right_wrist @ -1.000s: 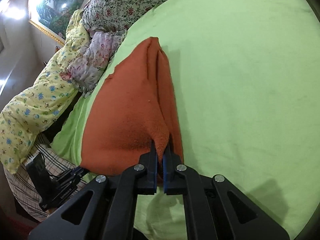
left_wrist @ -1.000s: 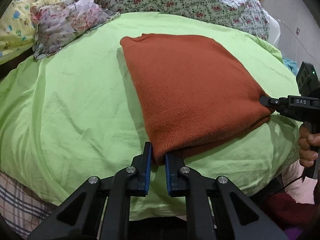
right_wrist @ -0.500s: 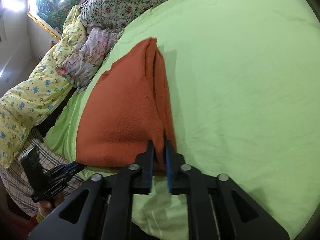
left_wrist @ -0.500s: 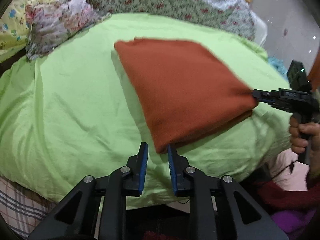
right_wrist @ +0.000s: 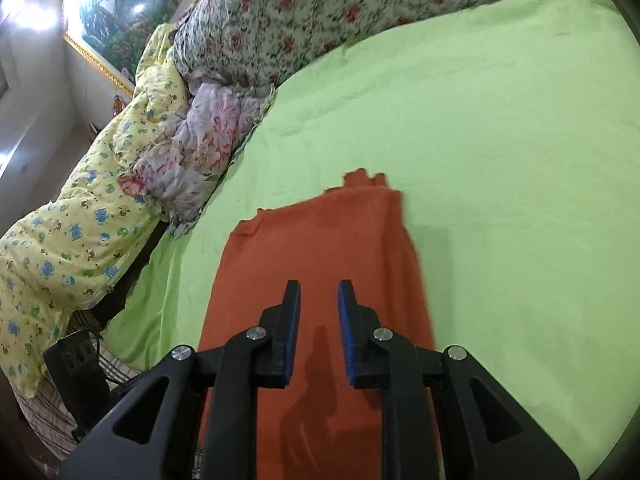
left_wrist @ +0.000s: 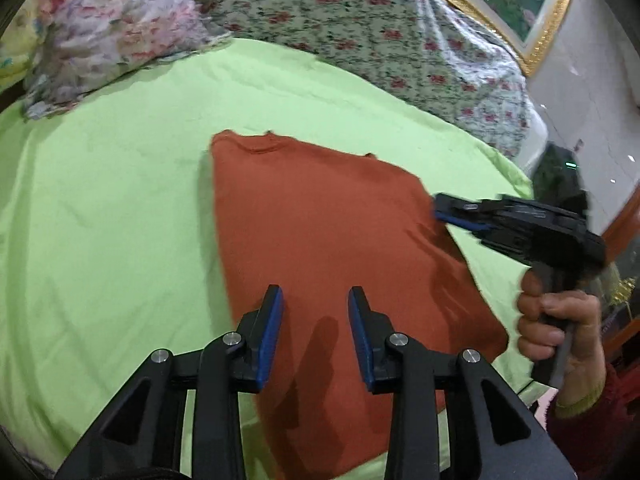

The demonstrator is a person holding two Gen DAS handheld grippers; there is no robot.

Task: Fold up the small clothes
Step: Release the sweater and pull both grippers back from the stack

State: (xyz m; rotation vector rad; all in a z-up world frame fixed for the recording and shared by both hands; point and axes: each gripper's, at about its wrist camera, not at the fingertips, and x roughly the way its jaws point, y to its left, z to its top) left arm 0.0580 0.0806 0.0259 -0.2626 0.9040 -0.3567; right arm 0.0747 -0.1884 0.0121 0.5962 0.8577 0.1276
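A rust-orange folded garment (left_wrist: pixel 320 232) lies flat on the light green bedsheet (left_wrist: pixel 112 200). My left gripper (left_wrist: pixel 316 308) is open and empty, raised above the garment's near part. The right gripper also shows in the left wrist view (left_wrist: pixel 460 216), held by a hand over the garment's right edge. In the right wrist view the garment (right_wrist: pixel 320 240) lies below my right gripper (right_wrist: pixel 319 300), which is open and empty above it.
Floral quilts and pillows (left_wrist: pixel 360 20) are piled along the back of the bed, with a yellow printed quilt (right_wrist: pixel 80 220) and a pink floral pillow (right_wrist: pixel 200 140) at the side. A framed picture (left_wrist: pixel 520 0) hangs on the wall.
Both grippers have opened and let go of the garment's corners, then lifted above it. The garment now lies flat on the sheet.
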